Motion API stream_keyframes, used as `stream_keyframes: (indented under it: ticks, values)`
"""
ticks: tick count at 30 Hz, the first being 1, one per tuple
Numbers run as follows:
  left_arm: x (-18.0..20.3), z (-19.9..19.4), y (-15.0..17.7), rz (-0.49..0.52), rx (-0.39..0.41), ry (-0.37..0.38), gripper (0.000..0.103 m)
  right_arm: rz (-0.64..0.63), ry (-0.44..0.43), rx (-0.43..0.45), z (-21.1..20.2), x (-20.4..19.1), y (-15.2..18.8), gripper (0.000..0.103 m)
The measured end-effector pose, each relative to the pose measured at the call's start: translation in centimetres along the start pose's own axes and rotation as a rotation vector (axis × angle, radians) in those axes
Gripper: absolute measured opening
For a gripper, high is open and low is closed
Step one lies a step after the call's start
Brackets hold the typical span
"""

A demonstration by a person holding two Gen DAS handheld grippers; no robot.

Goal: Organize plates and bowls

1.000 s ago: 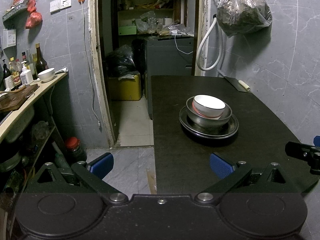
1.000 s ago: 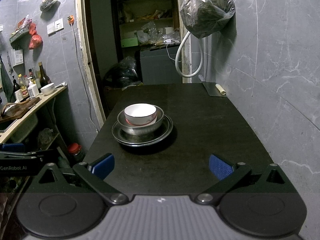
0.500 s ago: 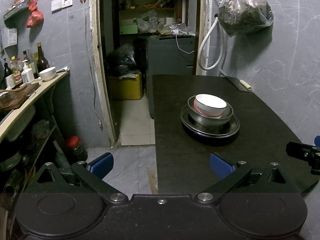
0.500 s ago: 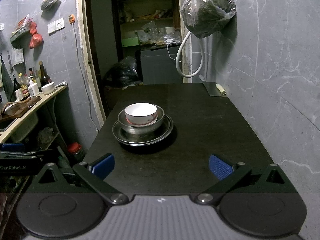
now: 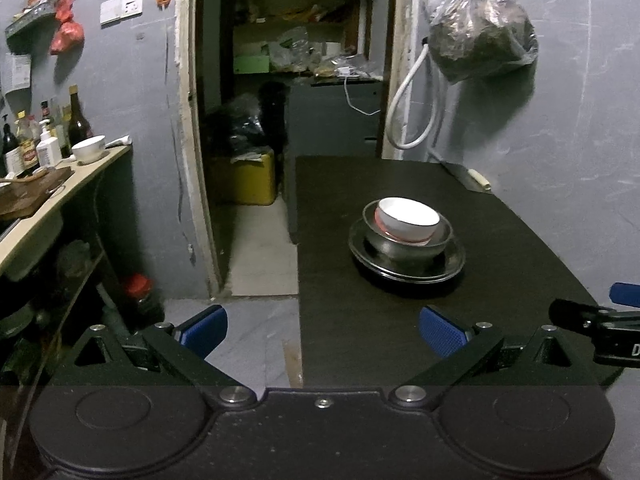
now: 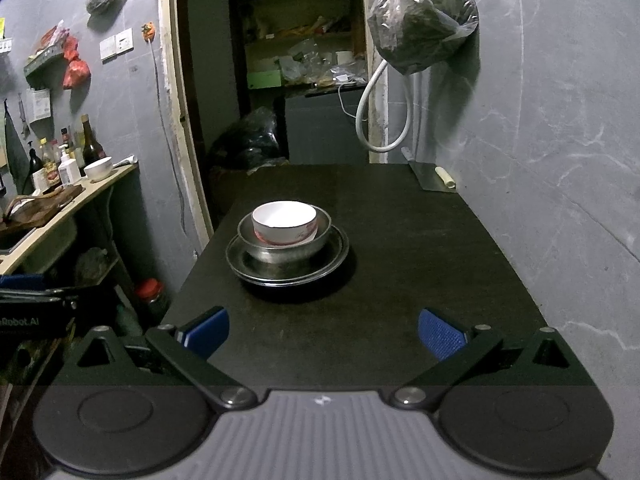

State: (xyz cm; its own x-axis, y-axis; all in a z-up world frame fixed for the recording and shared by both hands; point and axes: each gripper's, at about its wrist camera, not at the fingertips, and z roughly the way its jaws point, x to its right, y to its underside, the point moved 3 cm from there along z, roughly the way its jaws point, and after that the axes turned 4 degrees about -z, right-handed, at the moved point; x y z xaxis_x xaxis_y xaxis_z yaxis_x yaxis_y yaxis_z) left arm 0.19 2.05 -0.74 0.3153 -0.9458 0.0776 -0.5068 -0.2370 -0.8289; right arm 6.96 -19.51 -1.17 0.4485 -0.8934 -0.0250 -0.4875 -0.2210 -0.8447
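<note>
A white bowl (image 5: 408, 222) (image 6: 285, 222) with a red band sits inside a steel bowl (image 5: 400, 246) (image 6: 280, 252), which rests on a steel plate (image 5: 448, 268) (image 6: 332, 258) on the dark table (image 5: 360, 320) (image 6: 400, 280). My left gripper (image 5: 323, 330) stands open at the table's near left edge, well short of the stack, holding nothing. My right gripper (image 6: 323, 330) is open too, over the table's near end with the stack ahead and to the left. Another white bowl (image 5: 89, 149) (image 6: 99, 168) stands on the counter at the left.
A wooden counter (image 5: 60, 200) at the left carries bottles (image 5: 78, 124) and a cutting board (image 5: 32, 194). A flat blade with a pale handle (image 6: 434, 176) lies at the table's far right. A full plastic bag (image 6: 424, 28) hangs on the grey wall. A doorway (image 5: 280, 80) opens behind.
The left view has drifted slightly, so the stack sits a touch lower and more to the right. The dishes and both open grippers are otherwise as before.
</note>
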Motion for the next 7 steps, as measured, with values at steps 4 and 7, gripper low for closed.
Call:
stream_keyframes:
  ticks: [4,7]
  values:
    - [0.19,-0.17,0.05,0.002,-0.001,-0.001,0.102,-0.002,-0.004,-0.002,0.08,-0.02,-0.05,0.103]
    - [0.30,-0.20,-0.10,0.002,0.000,-0.007,0.102,0.003,-0.004,-0.005,0.18,0.05,-0.02,0.103]
